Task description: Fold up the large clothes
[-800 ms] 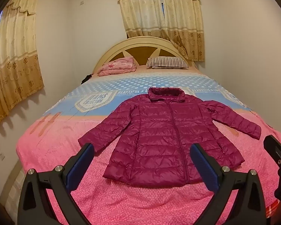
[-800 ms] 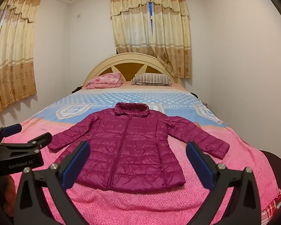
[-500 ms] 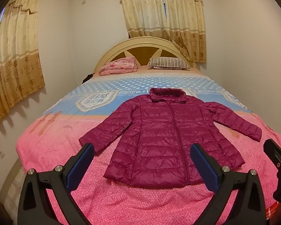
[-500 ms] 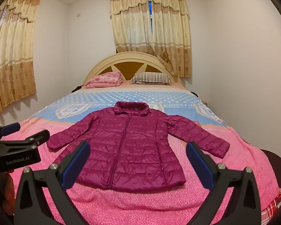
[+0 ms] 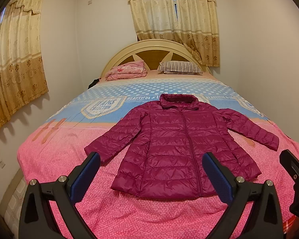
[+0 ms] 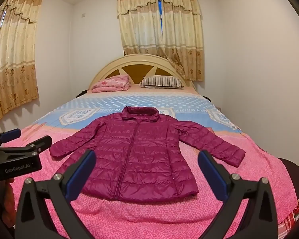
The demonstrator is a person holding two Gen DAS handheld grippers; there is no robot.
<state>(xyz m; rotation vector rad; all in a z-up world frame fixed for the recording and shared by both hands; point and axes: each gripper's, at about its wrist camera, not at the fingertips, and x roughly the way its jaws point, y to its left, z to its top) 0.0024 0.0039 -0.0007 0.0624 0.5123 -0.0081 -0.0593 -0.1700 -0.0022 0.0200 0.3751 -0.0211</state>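
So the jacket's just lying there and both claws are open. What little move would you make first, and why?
Probably bring the left gripper down toward the left sleeve's cuff. The purple jacket lies flat, zipped, sleeves spread on the bed, unfolded. Both the left gripper and the right gripper hang open above the bed, holding nothing, so a sleeve fold seems the natural start.

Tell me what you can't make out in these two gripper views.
- Jacket underside: both views, hidden against the bed.
- Dark item by the folded pink blanket: left view, too small.
- Print under the collar: right view, covered by the jacket.
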